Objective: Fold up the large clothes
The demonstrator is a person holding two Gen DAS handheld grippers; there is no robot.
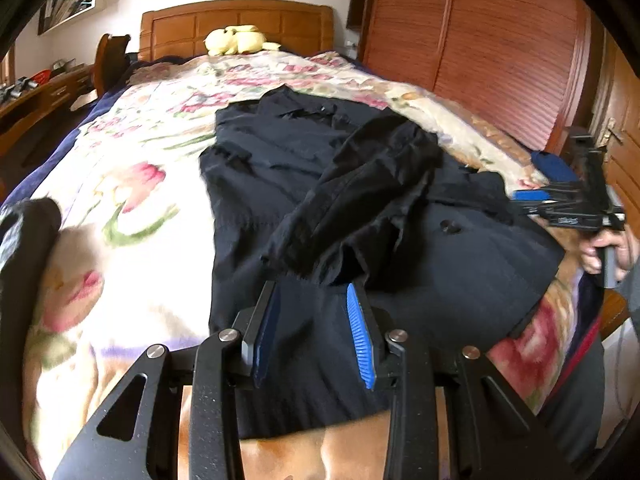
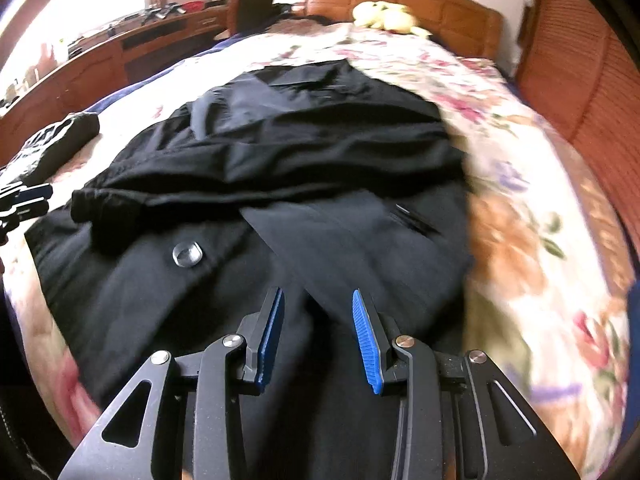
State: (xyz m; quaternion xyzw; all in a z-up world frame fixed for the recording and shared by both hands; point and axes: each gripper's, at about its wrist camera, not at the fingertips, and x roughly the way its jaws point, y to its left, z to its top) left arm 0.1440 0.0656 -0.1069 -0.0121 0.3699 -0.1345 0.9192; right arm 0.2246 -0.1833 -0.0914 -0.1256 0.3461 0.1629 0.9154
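A large dark coat (image 1: 280, 184) lies spread on the floral bedspread (image 1: 132, 152), collar toward the headboard. One sleeve (image 1: 360, 184) is folded across its front, near a button (image 1: 450, 227). My left gripper (image 1: 312, 292) hovers over the coat's near hem, open, its blue pads apart with only flat cloth below. In the right wrist view my right gripper (image 2: 317, 292) stands open above the coat (image 2: 320, 140) near the front flap, below the button (image 2: 187, 254). The left wrist view shows the right gripper (image 1: 520, 200) at the coat's right edge, held by a hand (image 1: 604, 248).
A yellow plush toy (image 1: 236, 40) sits by the wooden headboard (image 1: 240, 20). A wooden wardrobe (image 1: 480, 48) runs along the bed's right side, a desk (image 1: 40, 96) along the left. Another dark garment (image 2: 60, 140) lies bunched at the bed's left edge.
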